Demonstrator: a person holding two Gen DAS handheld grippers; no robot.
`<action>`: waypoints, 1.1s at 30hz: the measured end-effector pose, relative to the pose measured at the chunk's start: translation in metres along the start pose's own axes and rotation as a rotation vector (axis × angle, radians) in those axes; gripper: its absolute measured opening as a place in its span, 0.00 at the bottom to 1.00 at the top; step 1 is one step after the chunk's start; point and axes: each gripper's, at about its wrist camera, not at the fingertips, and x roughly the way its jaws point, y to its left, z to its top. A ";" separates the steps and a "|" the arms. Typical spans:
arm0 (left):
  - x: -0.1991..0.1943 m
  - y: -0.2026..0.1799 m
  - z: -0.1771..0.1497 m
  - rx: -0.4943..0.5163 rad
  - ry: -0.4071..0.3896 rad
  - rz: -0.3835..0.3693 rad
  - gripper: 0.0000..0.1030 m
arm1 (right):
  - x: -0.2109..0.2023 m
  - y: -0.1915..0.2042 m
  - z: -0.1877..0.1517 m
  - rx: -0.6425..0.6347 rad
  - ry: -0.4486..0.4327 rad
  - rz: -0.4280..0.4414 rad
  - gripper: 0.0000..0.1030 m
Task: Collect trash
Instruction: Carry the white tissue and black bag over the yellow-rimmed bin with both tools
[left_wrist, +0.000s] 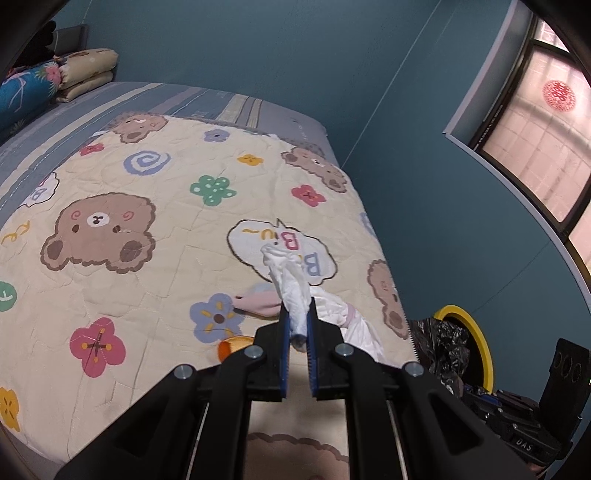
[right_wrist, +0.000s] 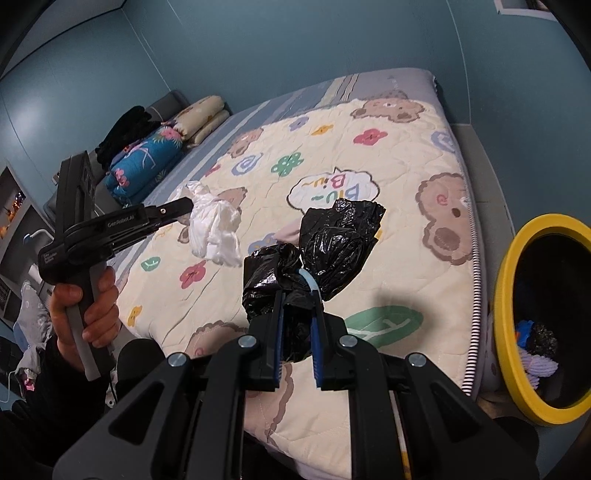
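My left gripper (left_wrist: 296, 314) is shut on a crumpled white tissue (left_wrist: 286, 275), lifted above the bear-print quilt (left_wrist: 155, 229). From the right wrist view, the same left gripper (right_wrist: 184, 205) shows at the left, held in a person's hand, with the white tissue (right_wrist: 216, 229) hanging from its tip. My right gripper (right_wrist: 297, 301) is shut on a crumpled black plastic bag (right_wrist: 332, 240), raised over the quilt (right_wrist: 399, 173). A yellow-rimmed bin (right_wrist: 517, 314) stands beside the bed at the right, with trash inside.
On the quilt lie a pink soft item (left_wrist: 255, 304) and an orange object (left_wrist: 231, 347), partly hidden by my left gripper. Folded bedding and pillows (right_wrist: 162, 147) sit at the head of the bed. The yellow-rimmed bin (left_wrist: 476, 339) stands by the blue wall (left_wrist: 424, 221).
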 end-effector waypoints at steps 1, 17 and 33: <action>-0.001 -0.003 0.000 0.005 -0.002 -0.002 0.07 | -0.003 -0.001 0.000 0.001 -0.008 -0.001 0.12; -0.007 -0.069 -0.007 0.112 -0.010 -0.043 0.07 | -0.046 -0.040 0.004 0.064 -0.101 -0.039 0.12; 0.025 -0.170 -0.010 0.267 0.000 -0.122 0.07 | -0.107 -0.116 0.009 0.178 -0.233 -0.146 0.12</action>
